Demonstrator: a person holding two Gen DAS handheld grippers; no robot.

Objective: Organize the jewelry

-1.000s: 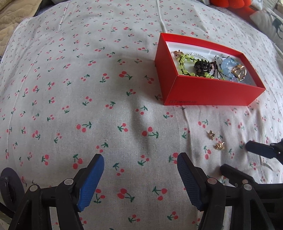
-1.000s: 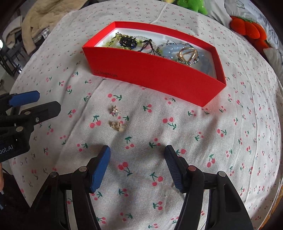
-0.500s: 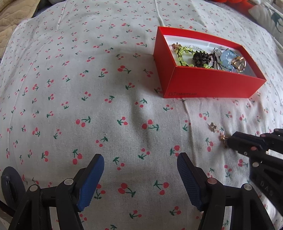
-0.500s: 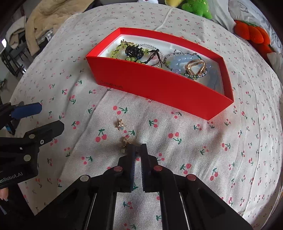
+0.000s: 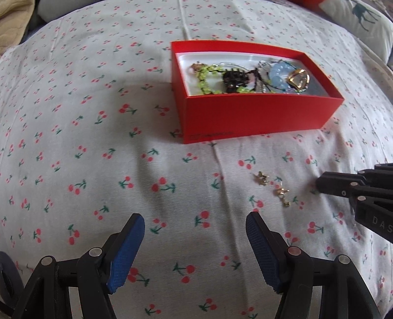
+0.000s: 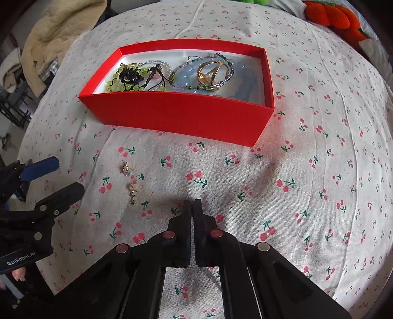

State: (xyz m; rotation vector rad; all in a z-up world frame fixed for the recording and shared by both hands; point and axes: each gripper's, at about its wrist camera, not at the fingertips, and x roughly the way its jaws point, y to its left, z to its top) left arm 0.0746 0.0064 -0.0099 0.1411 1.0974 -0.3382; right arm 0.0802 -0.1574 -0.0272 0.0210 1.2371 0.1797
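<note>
An open red box (image 5: 245, 117) (image 6: 176, 112) on the cherry-print bedspread holds a green bead bracelet (image 5: 206, 73), a black piece, a pale blue bracelet (image 6: 186, 76) and a gold ring (image 6: 208, 71). Two small gold earrings lie on the cloth in front of it, one (image 5: 261, 178) (image 6: 126, 169) nearer the box than the other (image 5: 282, 193) (image 6: 132, 191). My right gripper (image 6: 192, 203) (image 5: 319, 184) is shut just right of the earrings, and I see nothing between its pads. My left gripper (image 5: 194, 245) (image 6: 49, 181) stands open over bare cloth, left of the earrings.
The bedspread (image 5: 98, 147) bulges like a cushion and falls away at its edges. A beige quilted blanket (image 6: 54, 32) lies at the far left, and an orange plush toy (image 6: 329, 17) and pillows at the far right. A fingertip (image 6: 18, 273) shows under the left gripper.
My right gripper's jaws closed beside the nearer earring, then slid right with nothing in them; that earring now lies stretched out. The left gripper drifted a little, still open.
</note>
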